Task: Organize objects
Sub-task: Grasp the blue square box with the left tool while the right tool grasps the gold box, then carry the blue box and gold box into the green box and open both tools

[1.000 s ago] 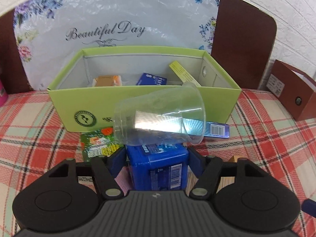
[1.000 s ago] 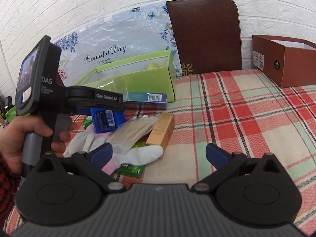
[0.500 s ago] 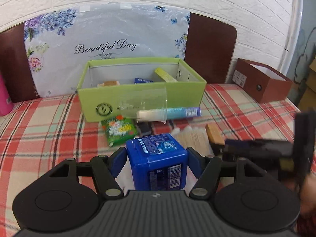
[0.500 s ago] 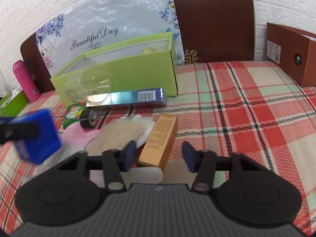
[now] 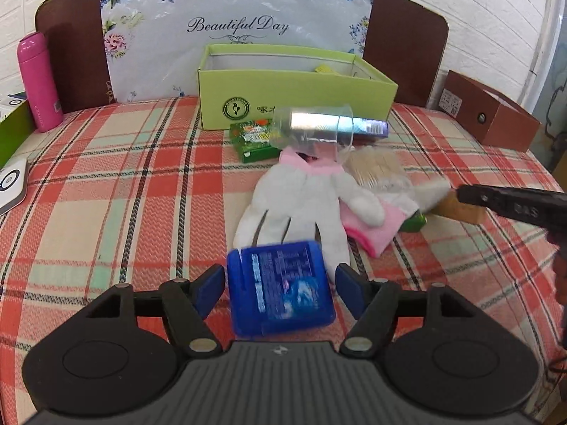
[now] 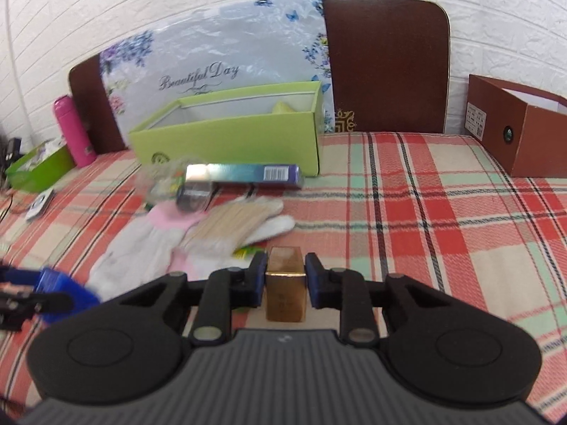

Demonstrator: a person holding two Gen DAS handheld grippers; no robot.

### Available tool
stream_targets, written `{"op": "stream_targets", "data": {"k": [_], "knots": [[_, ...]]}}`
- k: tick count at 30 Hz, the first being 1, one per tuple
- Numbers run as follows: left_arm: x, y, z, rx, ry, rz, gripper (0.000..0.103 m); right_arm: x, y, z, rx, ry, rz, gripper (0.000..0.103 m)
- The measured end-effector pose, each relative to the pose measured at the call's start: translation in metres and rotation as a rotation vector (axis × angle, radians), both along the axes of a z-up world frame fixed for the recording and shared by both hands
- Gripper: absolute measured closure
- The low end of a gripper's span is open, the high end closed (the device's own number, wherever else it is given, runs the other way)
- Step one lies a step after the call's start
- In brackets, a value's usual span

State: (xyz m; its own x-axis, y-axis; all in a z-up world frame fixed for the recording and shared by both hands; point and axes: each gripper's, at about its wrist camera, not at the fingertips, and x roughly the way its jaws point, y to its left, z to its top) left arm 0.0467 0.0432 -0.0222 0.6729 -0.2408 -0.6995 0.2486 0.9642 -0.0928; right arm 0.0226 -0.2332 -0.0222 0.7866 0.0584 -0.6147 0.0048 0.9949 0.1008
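We are letting the blue plastic gum box (image 5: pixel 280 288) lie loose between the wide-open left gripper (image 5: pixel 280 285) near the checked cloth's (image 5: pixel 106 184) front edge, while the right gripper (image 6: pixel 285 278) is closing around the gold cardboard carton (image 6: pixel 285 288), probably bound for the open green cardboard box (image 6: pixel 241 134) at the back edge.

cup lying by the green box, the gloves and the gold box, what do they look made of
Cup: thin clear plastic, glossy; the silvery carton shows straight through it.
Gloves: soft white knit fabric with pink cuffs, matte and limp on the cloth.
Gold box: probably cardboard with a metallic gold finish; sharp folded edges, dull sheen.
Green box: matte printed cardboard, likely.
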Motion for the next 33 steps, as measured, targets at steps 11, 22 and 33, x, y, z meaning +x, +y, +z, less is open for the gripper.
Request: {"op": "stream_targets", "data": {"k": [11,22,33], "knots": [[-0.008,-0.008,-0.012,0.031,0.029,0.013,0.026,-0.045,0.002,-0.026,-0.018,0.111,-0.018,0.074],[0.006,-0.011,-0.015,0.003,0.035,0.068,0.024,-0.024,0.010,-0.034,-0.054,0.118,-0.009,0.071],[0.016,-0.005,-0.022,-0.005,0.059,0.093,0.032,-0.014,0.010,-0.040,-0.032,0.144,0.001,0.072]]}}
